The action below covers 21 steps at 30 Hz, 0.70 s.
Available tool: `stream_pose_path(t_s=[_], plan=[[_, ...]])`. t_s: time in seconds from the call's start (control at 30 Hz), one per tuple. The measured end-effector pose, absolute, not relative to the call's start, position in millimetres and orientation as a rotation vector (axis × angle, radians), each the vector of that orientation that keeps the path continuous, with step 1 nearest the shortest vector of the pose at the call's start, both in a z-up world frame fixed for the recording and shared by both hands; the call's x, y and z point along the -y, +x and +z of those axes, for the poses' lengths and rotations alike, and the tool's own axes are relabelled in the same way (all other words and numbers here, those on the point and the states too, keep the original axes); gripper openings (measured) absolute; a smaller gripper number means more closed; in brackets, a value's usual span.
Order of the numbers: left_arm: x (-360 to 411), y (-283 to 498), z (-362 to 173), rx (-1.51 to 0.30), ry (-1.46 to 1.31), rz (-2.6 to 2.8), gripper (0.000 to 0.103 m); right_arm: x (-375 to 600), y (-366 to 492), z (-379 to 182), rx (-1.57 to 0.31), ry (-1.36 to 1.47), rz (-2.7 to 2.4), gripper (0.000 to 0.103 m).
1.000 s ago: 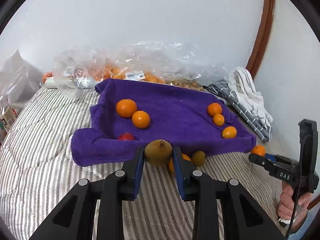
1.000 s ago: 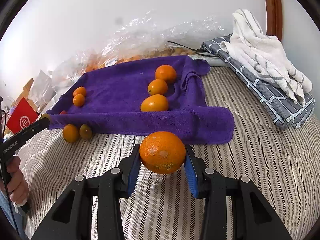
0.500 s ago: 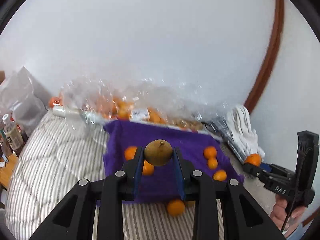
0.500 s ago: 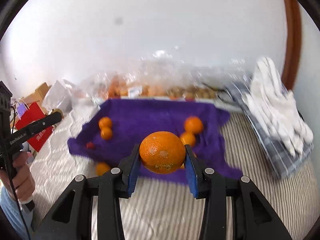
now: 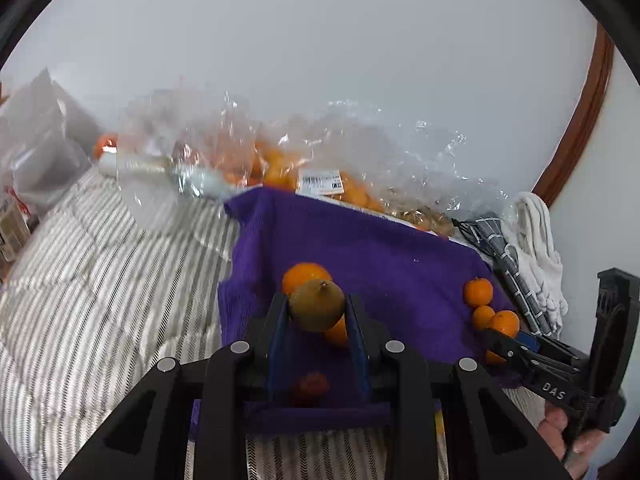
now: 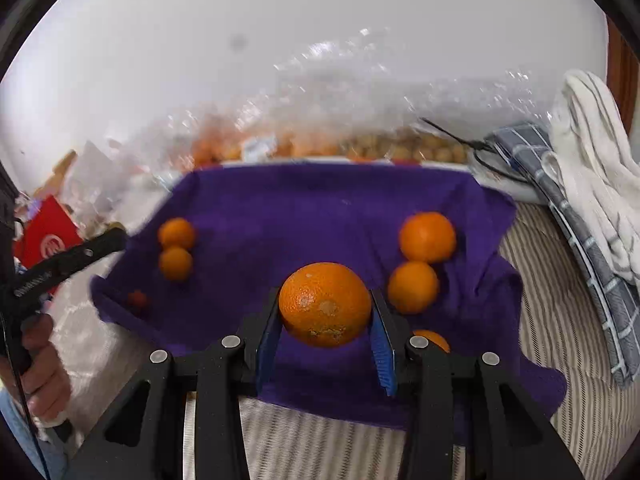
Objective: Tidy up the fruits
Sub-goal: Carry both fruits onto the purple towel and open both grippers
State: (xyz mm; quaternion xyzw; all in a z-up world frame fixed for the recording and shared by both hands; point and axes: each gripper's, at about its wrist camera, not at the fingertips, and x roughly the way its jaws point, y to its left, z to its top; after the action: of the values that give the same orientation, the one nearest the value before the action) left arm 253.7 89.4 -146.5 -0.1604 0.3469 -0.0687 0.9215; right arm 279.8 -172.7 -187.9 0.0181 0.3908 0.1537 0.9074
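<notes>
My left gripper [image 5: 317,314] is shut on a brown-green pear-like fruit [image 5: 316,307] and holds it above the purple towel [image 5: 372,252]. My right gripper [image 6: 325,320] is shut on a large orange [image 6: 325,304] above the same towel [image 6: 320,208]. Two oranges [image 6: 177,245] lie on the towel's left and two [image 6: 420,260] on its right, with a small red fruit [image 6: 138,299] near the left edge. The right gripper also shows in the left wrist view [image 5: 560,364], at the towel's right edge.
A clear plastic bag of oranges [image 5: 288,168] lies behind the towel by the white wall. Folded grey and white cloths [image 6: 580,192] lie at the right. A red bag [image 6: 48,236] stands at the left. The striped bedcover [image 5: 100,280] surrounds the towel.
Both grippers have lifted their fruit off the bedcover and moved forward, over the purple towel. Both stay shut.
</notes>
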Motion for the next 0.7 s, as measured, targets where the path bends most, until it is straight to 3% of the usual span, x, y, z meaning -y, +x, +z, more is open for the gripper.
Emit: stream_pose_path(t_s=[0.7], plan=[[-77.7,259.9,-166.8,-0.762,-0.258,-0.095,0.028,162.6,290.1,-212.1,-0.887,0.069,0.372,0.042]])
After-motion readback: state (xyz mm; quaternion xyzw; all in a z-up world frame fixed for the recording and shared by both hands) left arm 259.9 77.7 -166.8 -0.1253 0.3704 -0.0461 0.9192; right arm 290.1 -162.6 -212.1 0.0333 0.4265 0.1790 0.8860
